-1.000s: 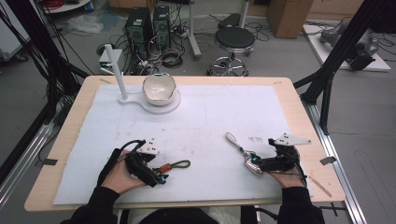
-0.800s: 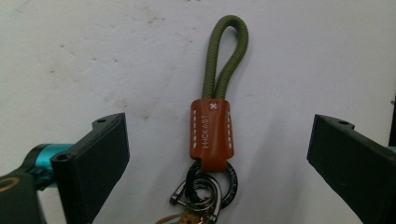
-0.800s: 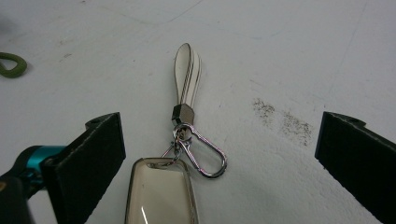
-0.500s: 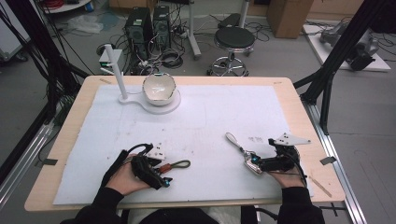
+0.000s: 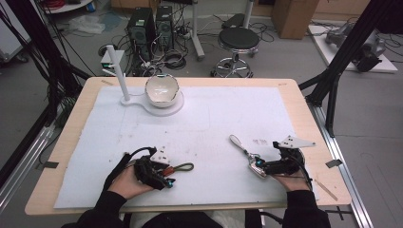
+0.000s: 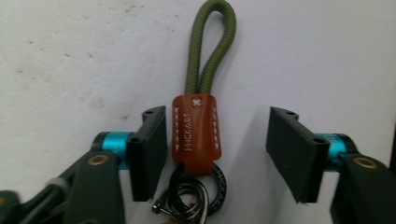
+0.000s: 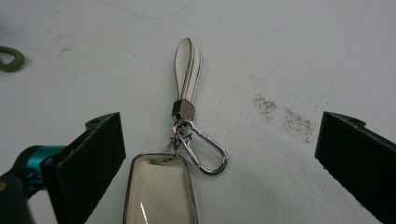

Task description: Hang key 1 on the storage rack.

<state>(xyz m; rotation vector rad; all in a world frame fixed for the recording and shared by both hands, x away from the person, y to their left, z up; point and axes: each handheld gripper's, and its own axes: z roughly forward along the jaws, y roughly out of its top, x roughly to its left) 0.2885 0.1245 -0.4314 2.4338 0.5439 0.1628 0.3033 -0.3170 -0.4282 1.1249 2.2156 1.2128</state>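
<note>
Your left hand-held gripper [image 6: 212, 154] has just been closing around the green-cord keychain [image 6: 198, 126] on the desk [image 5: 285, 90]; one pad touches its leather tab, the other stands apart. Its cord runs straight ahead along the jaws. Your right hand-held gripper [image 7: 219, 154] stays wide.

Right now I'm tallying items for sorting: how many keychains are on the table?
2. The green-cord keychain lies between the left gripper jaws; the white-strap keychain lies between the right gripper jaws. None seems hidden.
</note>
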